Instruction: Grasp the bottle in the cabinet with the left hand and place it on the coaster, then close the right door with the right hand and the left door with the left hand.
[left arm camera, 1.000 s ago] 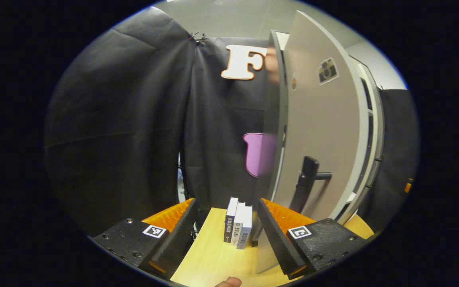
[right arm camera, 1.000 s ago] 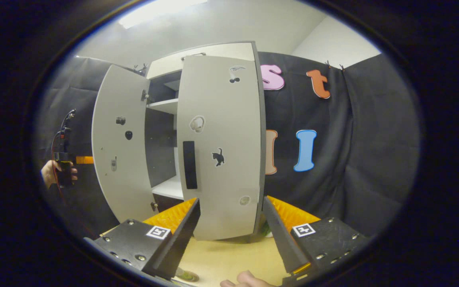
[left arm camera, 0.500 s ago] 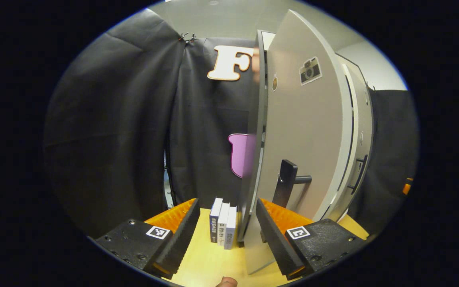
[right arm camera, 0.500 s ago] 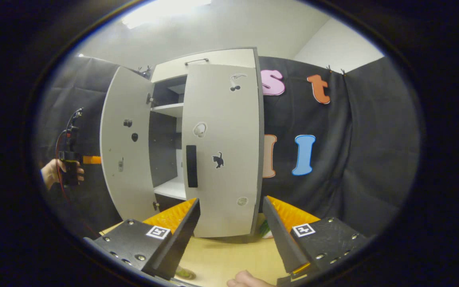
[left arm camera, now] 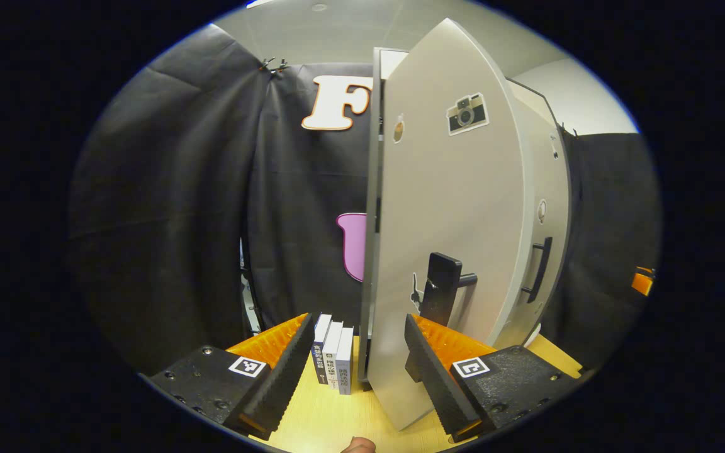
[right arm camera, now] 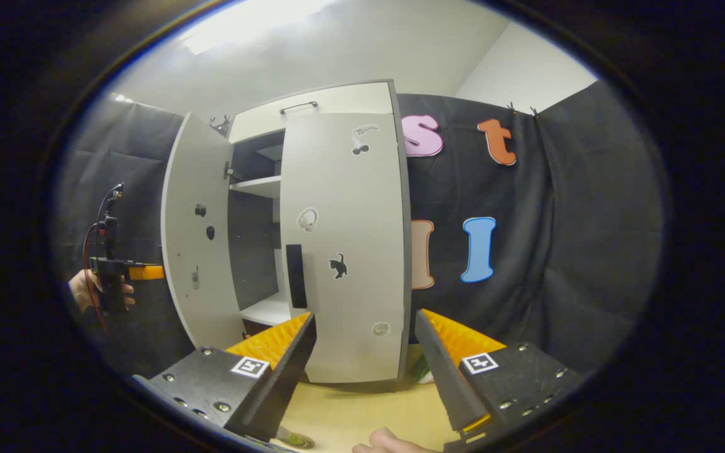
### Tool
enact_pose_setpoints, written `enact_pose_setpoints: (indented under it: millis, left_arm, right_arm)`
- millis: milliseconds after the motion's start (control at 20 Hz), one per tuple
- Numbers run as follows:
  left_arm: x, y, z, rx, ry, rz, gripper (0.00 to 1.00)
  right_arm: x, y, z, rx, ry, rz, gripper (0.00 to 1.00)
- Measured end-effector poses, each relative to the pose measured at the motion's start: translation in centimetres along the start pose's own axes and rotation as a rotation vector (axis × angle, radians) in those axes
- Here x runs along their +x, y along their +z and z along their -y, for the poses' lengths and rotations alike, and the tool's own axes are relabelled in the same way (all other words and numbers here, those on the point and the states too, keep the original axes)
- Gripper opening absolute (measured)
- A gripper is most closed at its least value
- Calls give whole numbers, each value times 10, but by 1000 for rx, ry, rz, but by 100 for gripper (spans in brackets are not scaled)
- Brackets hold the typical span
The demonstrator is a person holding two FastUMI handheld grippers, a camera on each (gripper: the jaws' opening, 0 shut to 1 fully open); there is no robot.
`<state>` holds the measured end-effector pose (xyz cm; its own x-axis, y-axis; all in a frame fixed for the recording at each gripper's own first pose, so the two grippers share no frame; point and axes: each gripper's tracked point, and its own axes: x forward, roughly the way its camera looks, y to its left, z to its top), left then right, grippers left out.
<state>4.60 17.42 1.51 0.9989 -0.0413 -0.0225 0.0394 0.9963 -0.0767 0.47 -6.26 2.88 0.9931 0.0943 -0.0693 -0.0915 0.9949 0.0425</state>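
In the left gripper view, the grey left door [left arm camera: 450, 220] with a camera sticker stands ajar right in front of me. Its black handle [left arm camera: 441, 296] sits just above my right-hand finger [left arm camera: 428, 371]. My left gripper [left arm camera: 356, 368] is open, and the door's lower edge runs down between its fingers. In the right gripper view, the right door [right arm camera: 343, 251] lies flush with the cabinet [right arm camera: 337, 100], while the left door [right arm camera: 196, 239] stands partly open. A hand holds the left gripper [right arm camera: 114, 274] behind that door. My right gripper [right arm camera: 365, 371] is open and holds nothing. The bottle cannot be made out.
Three books [left arm camera: 334, 352] stand upright on the wooden table [left arm camera: 331, 415] left of the cabinet. A small green and white thing [right arm camera: 422, 370] peeks out by the right gripper's finger. A round greenish thing [right arm camera: 293, 437] lies at the table's near edge.
The left door has swung further towards the cabinet with the left gripper following it. The right gripper has drifted slightly, and the right door has stayed flush.
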Motion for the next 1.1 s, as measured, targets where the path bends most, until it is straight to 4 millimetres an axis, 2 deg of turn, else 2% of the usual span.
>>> enact_pose_setpoints:
  millis: [50,100,200,300,400,450,500,550,600,800,850,900,950,1050,1100]
  left_arm:
    - [1,2,2,3,-3,8,92]
    - [1,4,5,5,-4,16,89]
    - [2,4,7,0,-2,17,93]
    - [3,4,9,-8,-4,18,93]
    - [5,5,11,-10,-9,17,88]
    - [5,4,13,-11,-10,16,88]
    - [6,4,16,-12,-15,16,92]
    - [6,4,20,-11,-23,19,88]
    - [7,5,25,-9,-30,23,93]
    - [14,6,36,6,-35,41,92]
    - [15,7,37,7,-34,46,93]
    - [16,6,38,7,-32,49,89]
    - [18,7,37,-1,-26,50,93]
    - [22,7,37,-20,-20,51,89]
    - [23,8,39,-28,-24,47,93]
  right_arm:
    - [2,0,1,-9,2,-2,96]
    - [3,0,1,-21,1,-1,96]
    - [5,1,0,-27,1,2,96]
    - [6,0,-1,-18,-8,1,96]
    - [7,2,-5,-3,-20,2,96]
    - [10,1,-6,3,-22,1,96]
    - [12,2,-6,5,-34,-1,96]
    - [13,1,-6,7,-42,0,96]
    - [13,1,-8,7,-50,0,96]
    - [17,4,-26,-7,-40,-5,96]
    - [16,4,-27,-10,-41,-5,96]
    - [16,6,-29,-6,-43,0,93]
    - [16,8,-30,2,-47,1,93]
    - [16,7,-31,24,-67,6,96]
    - [16,9,-33,28,-78,8,96]
